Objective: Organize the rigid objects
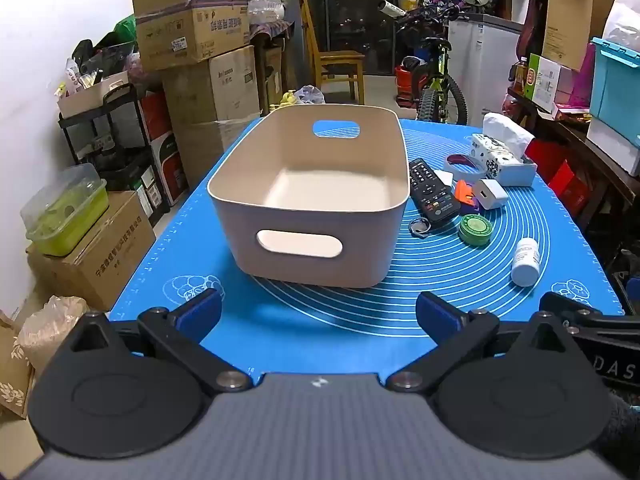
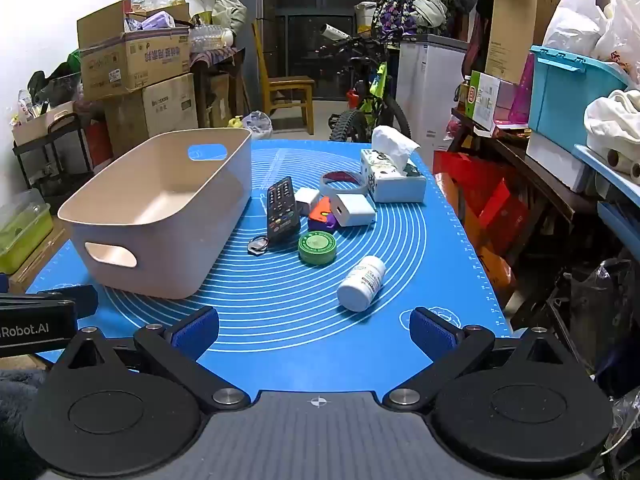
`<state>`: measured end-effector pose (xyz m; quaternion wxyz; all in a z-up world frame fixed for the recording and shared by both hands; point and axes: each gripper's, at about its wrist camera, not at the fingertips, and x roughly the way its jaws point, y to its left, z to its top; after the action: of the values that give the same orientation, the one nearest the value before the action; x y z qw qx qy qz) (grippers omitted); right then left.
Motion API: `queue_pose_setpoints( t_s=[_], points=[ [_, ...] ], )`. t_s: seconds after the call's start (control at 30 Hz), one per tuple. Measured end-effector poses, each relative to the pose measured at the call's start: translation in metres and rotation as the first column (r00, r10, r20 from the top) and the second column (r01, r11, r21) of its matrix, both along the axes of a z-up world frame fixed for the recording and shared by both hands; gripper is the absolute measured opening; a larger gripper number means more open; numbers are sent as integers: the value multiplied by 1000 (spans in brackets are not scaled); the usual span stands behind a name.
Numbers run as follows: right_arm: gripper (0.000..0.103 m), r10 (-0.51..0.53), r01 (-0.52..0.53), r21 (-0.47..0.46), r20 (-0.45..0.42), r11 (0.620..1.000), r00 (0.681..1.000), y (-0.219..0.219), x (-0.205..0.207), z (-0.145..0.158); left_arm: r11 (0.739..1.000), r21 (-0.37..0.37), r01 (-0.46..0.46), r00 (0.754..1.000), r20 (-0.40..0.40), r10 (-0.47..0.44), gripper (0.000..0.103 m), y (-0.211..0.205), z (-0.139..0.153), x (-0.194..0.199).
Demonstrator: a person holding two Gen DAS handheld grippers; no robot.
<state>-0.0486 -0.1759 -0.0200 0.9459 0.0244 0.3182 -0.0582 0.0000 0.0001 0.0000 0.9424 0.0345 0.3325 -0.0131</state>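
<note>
An empty beige bin (image 1: pixel 244 204) (image 2: pixel 100 216) with handle cut-outs stands on the blue mat (image 1: pixel 320 320) (image 2: pixel 280 320). To its right lie a black remote (image 1: pixel 430 192) (image 2: pixel 282 210), a key ring (image 1: pixel 419 226) (image 2: pixel 259 245), a green round tin (image 1: pixel 475 230) (image 2: pixel 317 247), a white pill bottle (image 1: pixel 525 262) (image 2: pixel 362 283), a white charger (image 1: pixel 490 194) (image 2: pixel 353 209) and an orange-purple toy (image 2: pixel 322 214). My left gripper (image 1: pixel 319 312) hangs open near the mat's front edge, before the bin. My right gripper (image 2: pixel 315 330) is open too, short of the bottle. Both hold nothing.
A tissue box (image 2: pixel 394 178) and a white ring-shaped object (image 2: pixel 344 184) sit further back on the mat. Stacked cardboard boxes (image 1: pixel 192 28) stand at the left, a bicycle (image 2: pixel 372 100) and chair (image 2: pixel 288 88) behind the table, cluttered shelves at the right.
</note>
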Motion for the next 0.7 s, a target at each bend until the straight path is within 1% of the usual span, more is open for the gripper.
queue_pose_setpoints(
  t_s=[0.47,0.7],
  points=[
    [101,-9,9,5,-8,1000,1000,0,1,-5,1000,5,4,1000,4,-4,102,-2,0,0],
    [101,-6,6,9,-8,1000,1000,-1,2,-2,1000,3,4,1000,5,-4,102,3,1,-1]
  ],
)
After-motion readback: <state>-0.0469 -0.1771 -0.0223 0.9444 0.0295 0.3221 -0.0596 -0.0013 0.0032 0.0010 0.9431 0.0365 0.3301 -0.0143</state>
